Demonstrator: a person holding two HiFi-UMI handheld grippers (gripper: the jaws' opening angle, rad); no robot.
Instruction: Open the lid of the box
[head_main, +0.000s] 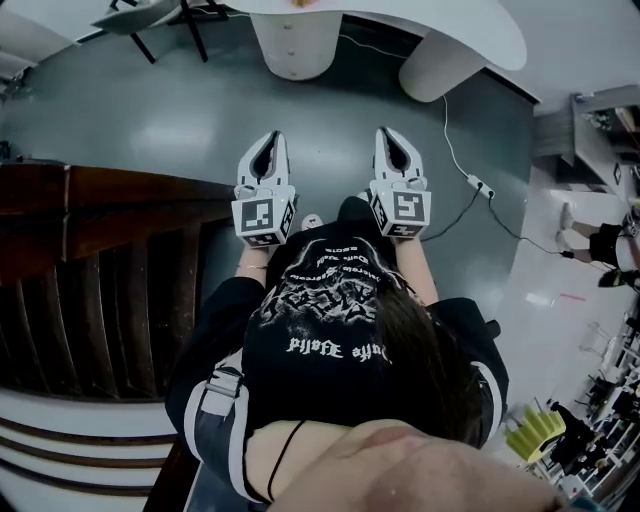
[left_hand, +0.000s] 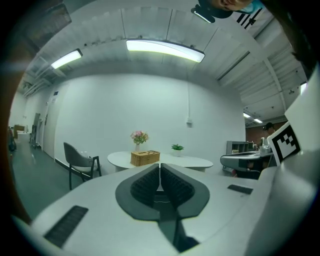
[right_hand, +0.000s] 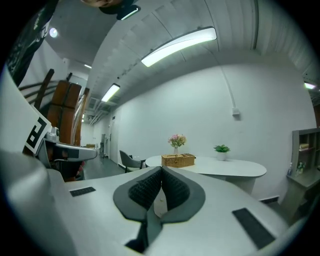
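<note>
A woven wicker box (left_hand: 145, 158) with its lid down stands on a white oval table (left_hand: 195, 162) across the room. The right gripper view shows the same box (right_hand: 178, 160) beside a vase of pink flowers (right_hand: 176, 141). The box does not show in the head view, only the table's edge (head_main: 480, 30) at the top. A person holds both grippers level in front of the body, well short of the table. My left gripper (head_main: 268, 138) is shut, pads meeting with nothing between them. My right gripper (head_main: 391, 132) is shut and empty too.
Grey floor lies between me and the table's two white pedestals (head_main: 295, 45). A dark chair (left_hand: 80, 162) stands left of the table. A wooden staircase (head_main: 100, 280) runs along my left. A white cable (head_main: 480, 185) trails over the floor at the right. A small potted plant (left_hand: 177, 148) sits on the table.
</note>
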